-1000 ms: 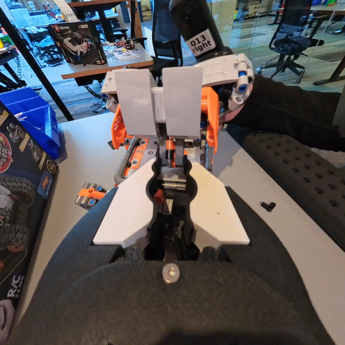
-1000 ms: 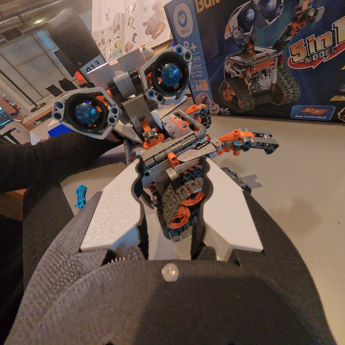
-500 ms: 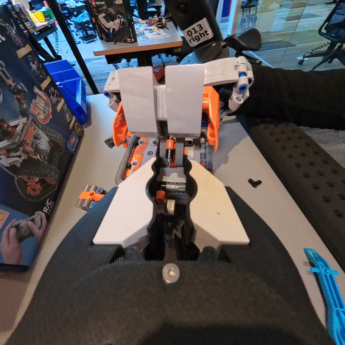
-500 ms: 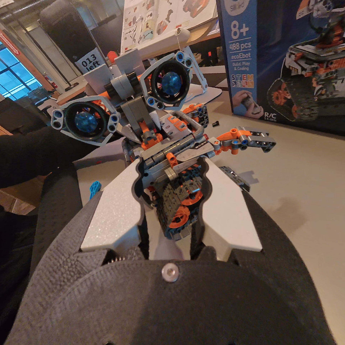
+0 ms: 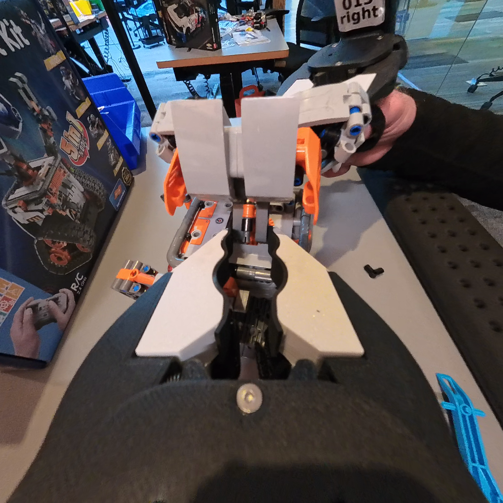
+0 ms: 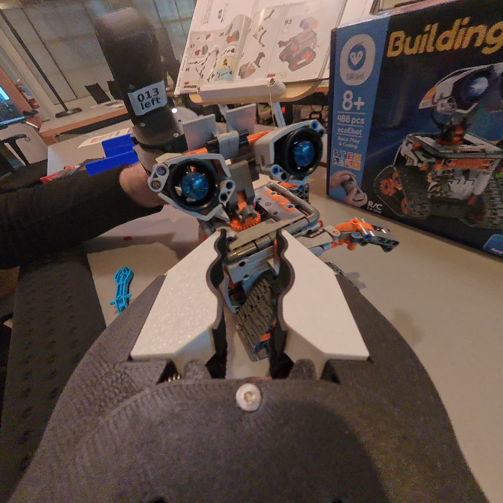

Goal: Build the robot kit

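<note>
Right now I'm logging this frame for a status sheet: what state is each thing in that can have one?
left gripper: jaws shut on the toy robot's rear.
right gripper: jaws shut on the toy robot's front.
toy robot: upright, clamped from both ends.
instruction booklet: open, propped up.
kit box: standing upright.
blue tool: lying flat.
small black piece: lying loose.

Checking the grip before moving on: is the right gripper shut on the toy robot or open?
Shut on it: the right gripper has both white fingers pressed against the toy robot base.
</note>
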A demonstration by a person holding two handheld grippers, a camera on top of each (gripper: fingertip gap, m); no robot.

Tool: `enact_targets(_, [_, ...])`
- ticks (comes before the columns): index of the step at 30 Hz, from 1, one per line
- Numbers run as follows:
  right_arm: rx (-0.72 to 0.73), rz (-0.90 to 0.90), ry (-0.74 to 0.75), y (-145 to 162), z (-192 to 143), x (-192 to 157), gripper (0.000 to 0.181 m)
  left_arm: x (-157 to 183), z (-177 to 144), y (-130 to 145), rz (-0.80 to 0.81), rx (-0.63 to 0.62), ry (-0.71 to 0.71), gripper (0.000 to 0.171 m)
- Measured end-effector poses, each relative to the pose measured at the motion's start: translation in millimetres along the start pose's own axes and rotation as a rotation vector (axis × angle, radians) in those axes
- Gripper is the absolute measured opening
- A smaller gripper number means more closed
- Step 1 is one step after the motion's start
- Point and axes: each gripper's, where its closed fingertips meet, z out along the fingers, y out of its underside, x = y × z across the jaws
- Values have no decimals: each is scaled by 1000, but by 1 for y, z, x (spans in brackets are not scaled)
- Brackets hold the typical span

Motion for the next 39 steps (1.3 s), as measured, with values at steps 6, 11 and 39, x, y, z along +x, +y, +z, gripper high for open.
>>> enact_targets(6, [-60,-64,18,4,24,0,28,0,0,0,-4,-12,1,24])
enact_targets(11, [-77,-80,8,4,36,2,23,0,0,0,-10,-9,2,24])
enact_targets(39, [-1,-12,-1,-5,16,2,17,-6,-1,-4,-87,87,59,24])
